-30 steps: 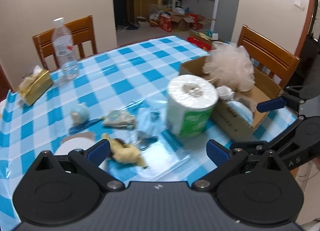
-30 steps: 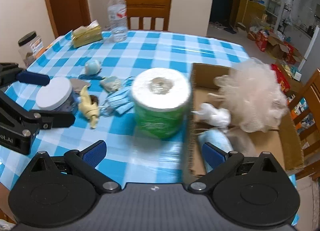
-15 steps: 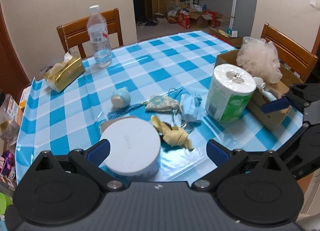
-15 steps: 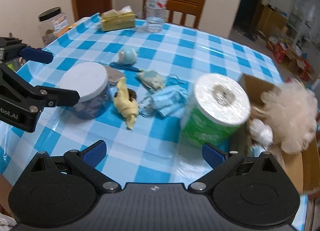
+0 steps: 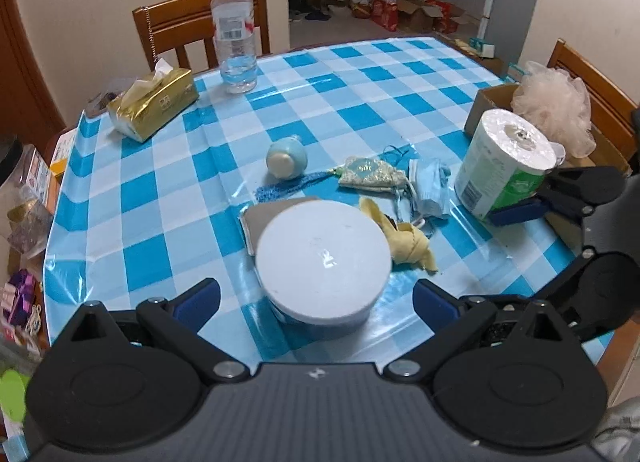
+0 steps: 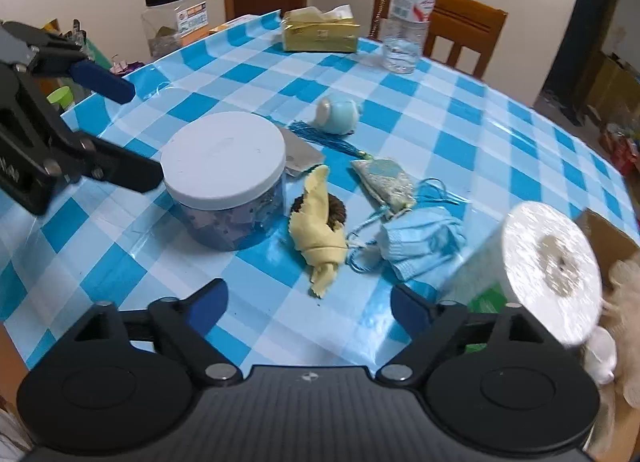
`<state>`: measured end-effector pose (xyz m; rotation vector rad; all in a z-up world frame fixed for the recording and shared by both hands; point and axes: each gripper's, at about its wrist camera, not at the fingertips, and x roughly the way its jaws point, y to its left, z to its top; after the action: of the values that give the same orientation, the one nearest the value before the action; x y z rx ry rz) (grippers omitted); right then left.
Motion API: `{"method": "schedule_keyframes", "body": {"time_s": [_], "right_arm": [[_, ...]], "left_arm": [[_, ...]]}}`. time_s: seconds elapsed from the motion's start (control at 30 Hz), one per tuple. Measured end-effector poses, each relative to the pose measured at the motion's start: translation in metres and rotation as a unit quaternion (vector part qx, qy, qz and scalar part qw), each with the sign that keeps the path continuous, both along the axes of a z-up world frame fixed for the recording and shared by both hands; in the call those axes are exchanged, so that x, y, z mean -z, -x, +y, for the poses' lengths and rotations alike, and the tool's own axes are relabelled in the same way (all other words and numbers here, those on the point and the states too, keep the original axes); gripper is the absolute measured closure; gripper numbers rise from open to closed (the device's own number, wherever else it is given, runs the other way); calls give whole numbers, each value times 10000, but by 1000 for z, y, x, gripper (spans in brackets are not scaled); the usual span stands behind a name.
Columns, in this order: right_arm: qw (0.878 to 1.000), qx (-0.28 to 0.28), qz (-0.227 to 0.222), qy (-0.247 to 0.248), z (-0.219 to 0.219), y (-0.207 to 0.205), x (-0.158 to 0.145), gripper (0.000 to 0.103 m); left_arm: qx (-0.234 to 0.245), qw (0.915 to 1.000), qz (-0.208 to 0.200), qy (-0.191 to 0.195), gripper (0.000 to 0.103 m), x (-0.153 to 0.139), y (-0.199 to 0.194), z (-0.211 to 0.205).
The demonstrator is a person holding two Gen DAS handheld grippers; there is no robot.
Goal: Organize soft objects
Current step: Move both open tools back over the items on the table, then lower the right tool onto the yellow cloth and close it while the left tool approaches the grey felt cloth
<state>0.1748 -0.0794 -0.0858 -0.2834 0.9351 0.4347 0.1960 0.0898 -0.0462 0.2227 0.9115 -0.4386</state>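
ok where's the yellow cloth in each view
Left wrist: the yellow cloth lies right of centre, just right of the white-lidded jar and left of the toilet paper roll.
Right wrist: the yellow cloth lies at centre, right of the jar, left of the blue face mask.
Shared landmark: the white-lidded jar, right beside the cloth in both views.

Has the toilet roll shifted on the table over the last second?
No. The toilet roll still stands against the cardboard box corner, beside the blue mask; only the cameras moved.
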Motion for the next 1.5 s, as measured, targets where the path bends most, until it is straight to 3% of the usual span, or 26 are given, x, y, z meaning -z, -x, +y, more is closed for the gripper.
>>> {"method": "schedule_keyframes", "body": {"time_s": [0.33, 0.47, 0.57, 0.77, 0.93, 1.33, 1.5], "right_arm": [[9998, -163, 96, -23, 0, -32, 12, 31], [9996, -221, 155, 21, 1, -45, 18, 41], [9995, -254, 178, 73, 3, -53, 22, 41], [9991, -307, 269, 118, 7, -66, 30, 50], [9987, -379, 327, 121, 9, -71, 34, 51], [9980, -446, 412, 165, 15, -77, 41, 53], [9978, -469, 454, 152, 15, -76, 42, 59]], "left_arm": [[148, 9997, 5, -216, 2, -8, -57, 36], [230, 9985, 3, -496, 3, -1, -86, 42], [243, 9976, 57, -646, 4, 7, -105, 45], [338, 9969, 644, -289, 10, 29, -144, 44], [541, 9933, 1014, -75, 15, 45, -158, 35], [959, 9849, 1439, 5, 17, 65, -191, 5], [990, 9811, 1658, -77, 17, 75, -199, -1]]}}
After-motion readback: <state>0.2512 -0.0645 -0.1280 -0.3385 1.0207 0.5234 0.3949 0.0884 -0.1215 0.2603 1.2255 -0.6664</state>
